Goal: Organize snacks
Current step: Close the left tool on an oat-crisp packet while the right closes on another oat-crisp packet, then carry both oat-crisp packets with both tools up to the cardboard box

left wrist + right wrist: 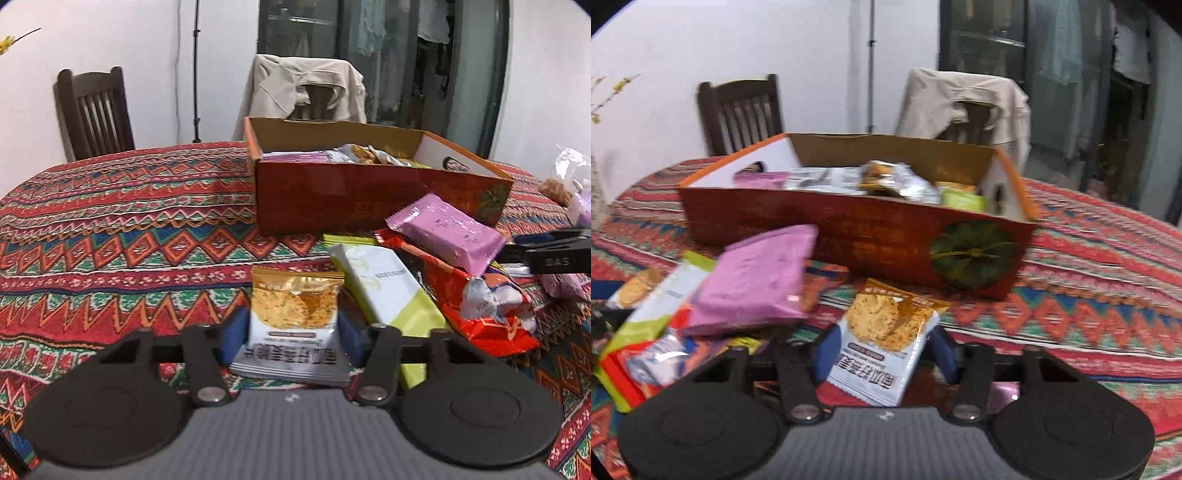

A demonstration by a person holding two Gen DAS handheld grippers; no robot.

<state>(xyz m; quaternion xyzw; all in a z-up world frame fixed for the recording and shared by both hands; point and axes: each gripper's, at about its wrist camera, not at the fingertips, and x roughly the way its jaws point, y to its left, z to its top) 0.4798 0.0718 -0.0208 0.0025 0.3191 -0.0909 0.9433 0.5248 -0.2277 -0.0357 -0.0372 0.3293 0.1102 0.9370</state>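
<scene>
My left gripper [291, 332] is shut on a white and gold cracker packet [293, 317], held above the tablecloth in front of the red cardboard box [332, 195]. My right gripper [882, 350] is shut on another white and gold cracker packet [886, 332], held before the same box [871, 240]. The box holds several snack packets [886, 181]. A pink packet [447, 232] lies on a loose pile with a white and green packet [388, 291] and a red packet [476, 317]. The pink packet also shows in the right wrist view [761, 280].
The table has a patterned red cloth [129, 229]. A dark wooden chair [96, 114] and a chair draped with a beige jacket [306, 88] stand behind the table. A clear bag of snacks [565, 181] lies at the far right. The right gripper's black body [554, 251] shows at the right edge.
</scene>
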